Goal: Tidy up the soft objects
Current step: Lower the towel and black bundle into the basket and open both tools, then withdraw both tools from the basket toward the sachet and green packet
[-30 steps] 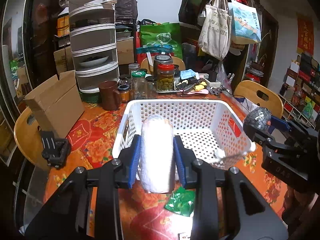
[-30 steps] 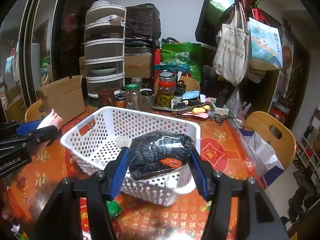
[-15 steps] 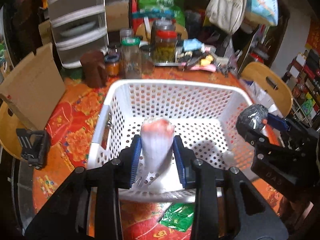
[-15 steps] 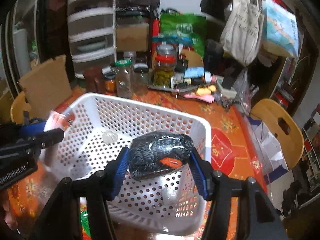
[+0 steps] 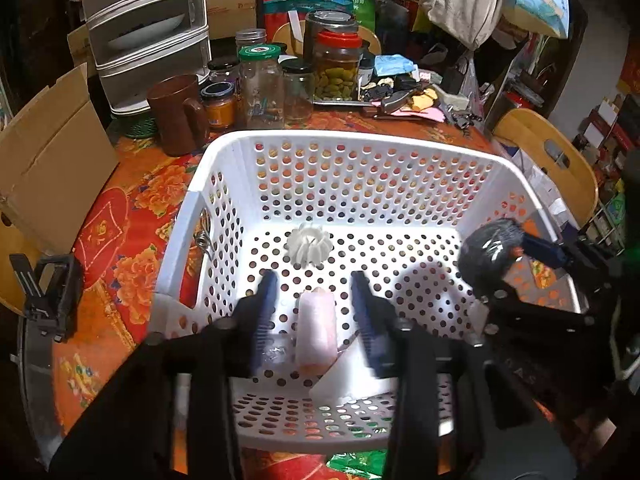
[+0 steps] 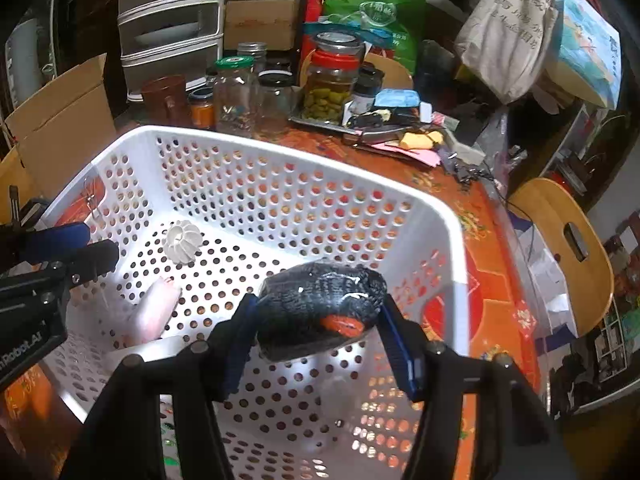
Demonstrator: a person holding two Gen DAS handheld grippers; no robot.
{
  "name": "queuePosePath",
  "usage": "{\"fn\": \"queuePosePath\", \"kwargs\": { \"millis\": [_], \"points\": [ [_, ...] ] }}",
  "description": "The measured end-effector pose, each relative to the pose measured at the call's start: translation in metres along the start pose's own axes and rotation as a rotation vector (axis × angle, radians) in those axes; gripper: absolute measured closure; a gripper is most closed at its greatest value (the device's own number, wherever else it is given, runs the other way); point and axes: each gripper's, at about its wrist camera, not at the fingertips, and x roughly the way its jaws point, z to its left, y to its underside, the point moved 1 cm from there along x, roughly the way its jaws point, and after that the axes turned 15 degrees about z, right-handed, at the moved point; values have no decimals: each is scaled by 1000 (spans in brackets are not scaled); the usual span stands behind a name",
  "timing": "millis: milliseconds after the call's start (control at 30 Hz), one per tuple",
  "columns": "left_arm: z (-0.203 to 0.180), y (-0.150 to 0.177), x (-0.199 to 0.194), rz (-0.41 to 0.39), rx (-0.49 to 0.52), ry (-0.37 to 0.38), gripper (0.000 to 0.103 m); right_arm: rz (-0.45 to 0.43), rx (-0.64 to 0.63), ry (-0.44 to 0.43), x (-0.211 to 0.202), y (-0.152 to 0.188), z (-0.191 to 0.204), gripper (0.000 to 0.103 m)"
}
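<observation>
Cluttered counter (image 5: 120, 216) carries a white basket (image 5: 360, 140). Left tool (image 5: 314, 304), jaws just widened, straddles a pale roll (image 5: 316, 328), seemingly loose, low centre. Right tool (image 6: 320, 320) grips a dark bundle (image 6: 320, 300) above the basket.

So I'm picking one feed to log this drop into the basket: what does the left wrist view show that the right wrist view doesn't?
Only the left wrist view looks down between the left gripper, whose jaws have just been opening, standing clear on both sides of the pale roll. It also shows a green packet on the table in front of the basket.

Only the right wrist view shows the right gripper pressing both sides of the dark knit bundle with its orange patch.

Both show the white basket, the white ridged piece on its floor and the jars behind.
</observation>
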Motion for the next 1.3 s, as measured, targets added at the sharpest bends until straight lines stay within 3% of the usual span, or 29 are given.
{"fn": "queuePosePath", "kwargs": {
  "millis": [100,233,300,433,500,567,733,867,1133,1233,1300],
  "points": [
    [4,6,-13,-48,-5,-1,31,-4,6,-14,1,0,0,39],
    [8,16,-29,-76,-4,-3,30,-30,18,-46,-7,3,-4,20],
    [11,26,-40,-96,-8,-2,30,-46,26,-56,-14,6,-8,16],
    [13,71,-68,-154,8,-8,26,-117,58,-82,-35,26,-21,15],
    [16,105,-80,-191,13,-20,14,-155,75,-92,-46,46,-28,15],
    [18,142,-84,-208,10,-26,12,-181,82,-108,-54,70,-33,15],
    [13,232,-58,-155,-4,23,12,-213,78,-140,-57,146,-35,14],
    [-9,273,-29,-99,16,32,12,-196,105,-189,-44,193,-35,14],
    [-53,301,1,-35,85,21,12,-172,141,-180,-29,221,-46,14],
    [-57,298,7,-31,87,7,13,-166,150,-181,-26,224,-50,14],
    [-60,299,8,-37,94,-20,20,-165,148,-180,-25,223,-48,14]
  ]
}}
